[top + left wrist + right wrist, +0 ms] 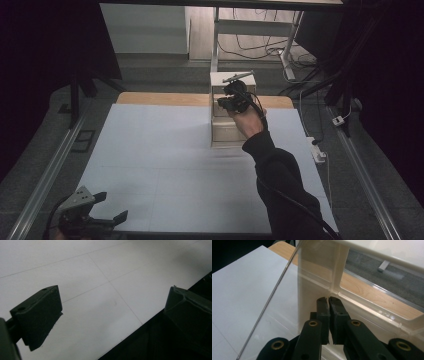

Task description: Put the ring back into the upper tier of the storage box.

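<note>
A small white drawer cabinet (226, 134) stands at the far middle of the white table sheet (165, 165). My right gripper (223, 103) is held against its upper part, the hand and dark sleeve reaching in from the lower right. In the right gripper view the right gripper (329, 299) has its jaws together, tips against the clear plastic drawer wall (317, 270), and I see nothing between them. My left gripper (107, 209) rests at the near left edge of the table, its jaws wide apart. The left gripper (113, 290) has only bare sheet in its gap.
A strip of wooden tabletop (165, 98) shows past the sheet's far edge. Desk legs and loose cables (260, 50) lie on the floor beyond. A white power strip (318, 151) lies off the table's right side. Metal rails (50, 165) run along both sides.
</note>
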`<move>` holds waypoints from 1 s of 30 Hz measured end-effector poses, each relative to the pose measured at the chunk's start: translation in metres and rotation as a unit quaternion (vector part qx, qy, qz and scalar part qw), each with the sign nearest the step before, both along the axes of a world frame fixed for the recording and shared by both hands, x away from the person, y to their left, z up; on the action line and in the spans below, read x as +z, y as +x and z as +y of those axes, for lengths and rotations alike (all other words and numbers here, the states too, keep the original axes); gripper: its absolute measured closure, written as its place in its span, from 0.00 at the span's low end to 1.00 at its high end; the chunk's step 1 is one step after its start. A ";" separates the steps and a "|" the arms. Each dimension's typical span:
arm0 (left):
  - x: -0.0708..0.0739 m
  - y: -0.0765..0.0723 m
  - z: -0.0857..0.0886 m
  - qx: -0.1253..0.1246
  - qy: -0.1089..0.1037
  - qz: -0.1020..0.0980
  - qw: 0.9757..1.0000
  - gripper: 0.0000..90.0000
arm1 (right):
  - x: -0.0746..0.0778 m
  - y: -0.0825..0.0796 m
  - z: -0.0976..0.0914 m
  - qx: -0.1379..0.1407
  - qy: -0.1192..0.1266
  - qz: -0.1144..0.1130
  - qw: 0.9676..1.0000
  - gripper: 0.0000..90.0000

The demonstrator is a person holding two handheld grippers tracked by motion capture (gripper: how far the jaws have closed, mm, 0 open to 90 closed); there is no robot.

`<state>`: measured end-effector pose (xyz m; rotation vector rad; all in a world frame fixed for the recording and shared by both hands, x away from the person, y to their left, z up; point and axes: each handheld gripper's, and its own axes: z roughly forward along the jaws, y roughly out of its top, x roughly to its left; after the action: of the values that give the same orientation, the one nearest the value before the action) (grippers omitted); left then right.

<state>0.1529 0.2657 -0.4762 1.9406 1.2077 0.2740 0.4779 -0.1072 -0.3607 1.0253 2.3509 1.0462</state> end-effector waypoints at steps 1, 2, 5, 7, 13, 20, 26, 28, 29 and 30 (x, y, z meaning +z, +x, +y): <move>0.000 0.000 0.000 0.000 0.000 0.000 1.000 0.02 | 0.000 0.000 0.000 -0.001 0.000 0.001 1.000 0.92; 0.000 0.000 0.000 -0.001 0.000 0.000 1.000 0.02 | 0.000 0.001 0.000 -0.002 0.000 0.000 1.000 0.91; 0.000 0.000 0.000 0.000 0.000 0.000 1.000 0.02 | 0.001 0.001 -0.001 -0.004 -0.001 0.001 1.000 0.90; 0.000 0.000 0.000 0.000 0.000 0.000 1.000 0.02 | 0.001 0.000 -0.001 -0.003 -0.002 0.000 1.000 0.88; 0.000 0.000 0.000 0.001 0.000 0.000 1.000 0.02 | 0.005 0.000 -0.003 -0.004 0.005 0.002 1.000 0.80; 0.000 0.000 0.000 0.001 0.000 0.001 1.000 0.02 | 0.012 -0.001 -0.008 -0.008 0.023 0.011 1.000 0.70; 0.000 0.000 0.000 0.001 0.000 0.002 1.000 0.02 | 0.020 -0.003 -0.012 -0.003 0.032 0.016 0.999 0.56; 0.000 0.000 0.000 0.002 0.001 0.001 1.000 0.02 | 0.022 -0.005 -0.012 -0.001 0.035 0.015 0.999 0.53; 0.000 0.000 0.000 0.002 0.000 0.001 1.000 0.02 | 0.023 -0.006 -0.012 0.002 0.036 0.015 0.999 0.52; 0.000 0.000 0.000 0.002 0.000 0.001 1.000 0.02 | 0.024 -0.007 -0.013 0.004 0.036 0.016 0.999 0.51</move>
<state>0.1533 0.2660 -0.4763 1.9403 1.2130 0.2738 0.4709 -0.1197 -0.3364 1.0685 2.3594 1.1334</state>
